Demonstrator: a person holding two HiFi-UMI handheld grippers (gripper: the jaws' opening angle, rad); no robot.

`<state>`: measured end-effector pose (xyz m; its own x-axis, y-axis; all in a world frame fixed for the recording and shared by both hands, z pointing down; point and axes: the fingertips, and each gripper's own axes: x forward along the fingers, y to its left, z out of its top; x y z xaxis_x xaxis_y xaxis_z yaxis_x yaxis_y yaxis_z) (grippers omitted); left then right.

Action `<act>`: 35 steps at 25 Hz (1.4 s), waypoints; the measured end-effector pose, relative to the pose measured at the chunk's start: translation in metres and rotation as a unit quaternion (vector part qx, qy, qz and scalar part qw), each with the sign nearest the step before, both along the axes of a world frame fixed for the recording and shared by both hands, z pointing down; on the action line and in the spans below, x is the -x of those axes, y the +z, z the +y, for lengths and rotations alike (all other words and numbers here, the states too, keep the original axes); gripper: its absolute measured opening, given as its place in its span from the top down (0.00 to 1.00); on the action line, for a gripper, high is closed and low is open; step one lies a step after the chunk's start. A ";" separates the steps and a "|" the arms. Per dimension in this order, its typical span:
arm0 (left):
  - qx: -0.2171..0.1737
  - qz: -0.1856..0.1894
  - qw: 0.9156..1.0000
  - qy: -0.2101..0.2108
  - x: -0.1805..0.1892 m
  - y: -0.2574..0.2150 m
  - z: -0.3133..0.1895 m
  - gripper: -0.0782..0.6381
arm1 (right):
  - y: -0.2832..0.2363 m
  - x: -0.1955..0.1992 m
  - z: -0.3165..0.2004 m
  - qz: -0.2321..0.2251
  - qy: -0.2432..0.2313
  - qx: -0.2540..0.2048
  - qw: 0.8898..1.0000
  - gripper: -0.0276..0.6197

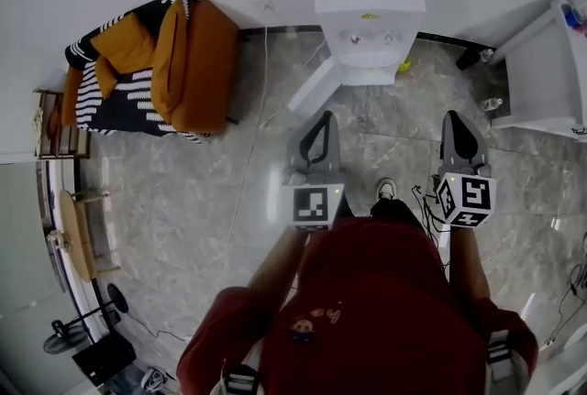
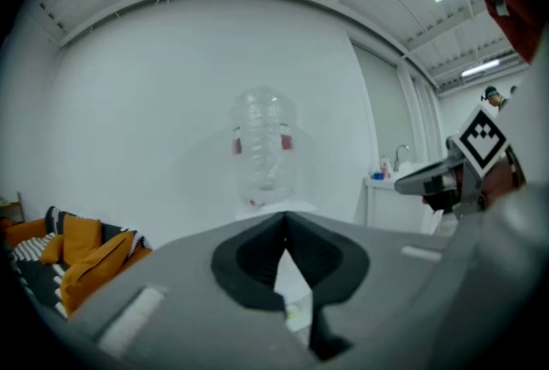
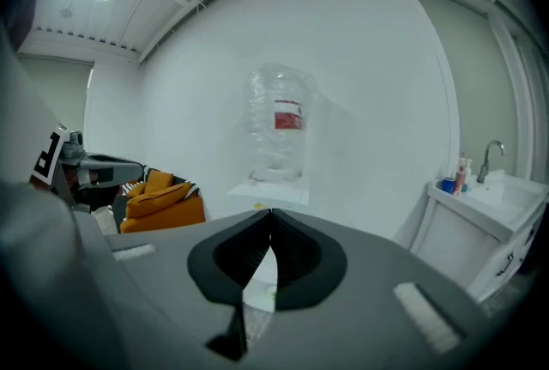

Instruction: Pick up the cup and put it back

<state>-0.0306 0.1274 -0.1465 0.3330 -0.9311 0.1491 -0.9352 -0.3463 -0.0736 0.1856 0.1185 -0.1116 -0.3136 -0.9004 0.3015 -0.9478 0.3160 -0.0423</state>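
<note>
White-walled room with a grey marbled floor. From where the person stands, a white water dispenser sits dead ahead at 12 o'clock with a clear water bottle on top. There's an orange armchair with a striped throw at about 10 o'clock, and a white sink cabinet at 2 o'clock.

The person in the red top holds both tools out front, side by side and roughly level, noses aimed at the dispenser. The left gripper has its jaws pressed together with nothing in them, and the right gripper is the same, tips meeting and empty. That makes sense to me, since there's nothing within reach to grab yet and so no reason to spread them.

As for the cup, I honestly can't spot it in any view. My guess is it's somewhere around the dispenser's tap area, since both grippers are lined up on it, but that part is too small to tell.

So I'd call this the approach stage, with the pick-up not yet begun. The jaws will need to open before they get anywhere near a cup.
</note>
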 end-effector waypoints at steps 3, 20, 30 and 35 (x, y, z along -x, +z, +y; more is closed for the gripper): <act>0.006 -0.008 1.000 0.027 0.026 0.004 -0.021 0.89 | -0.007 0.022 -0.011 0.000 0.033 -0.005 0.999 0.95; 0.031 0.029 0.993 0.110 0.109 0.004 -0.085 0.89 | -0.024 0.126 -0.044 0.003 0.110 -0.006 0.994 0.95; 0.018 0.026 0.996 0.089 0.078 0.002 -0.084 0.89 | -0.021 0.094 -0.056 0.007 0.085 -0.005 0.996 0.95; 0.020 0.014 0.995 0.095 0.064 0.007 -0.080 0.89 | -0.011 0.088 -0.062 0.002 0.070 0.007 0.998 0.95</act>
<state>-0.0946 0.0478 -0.1394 0.5074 -0.8444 0.1717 -0.8540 -0.5194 -0.0306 0.0981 0.0562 -0.1222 -0.1838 -0.9312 0.3148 -0.9828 0.1800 -0.0415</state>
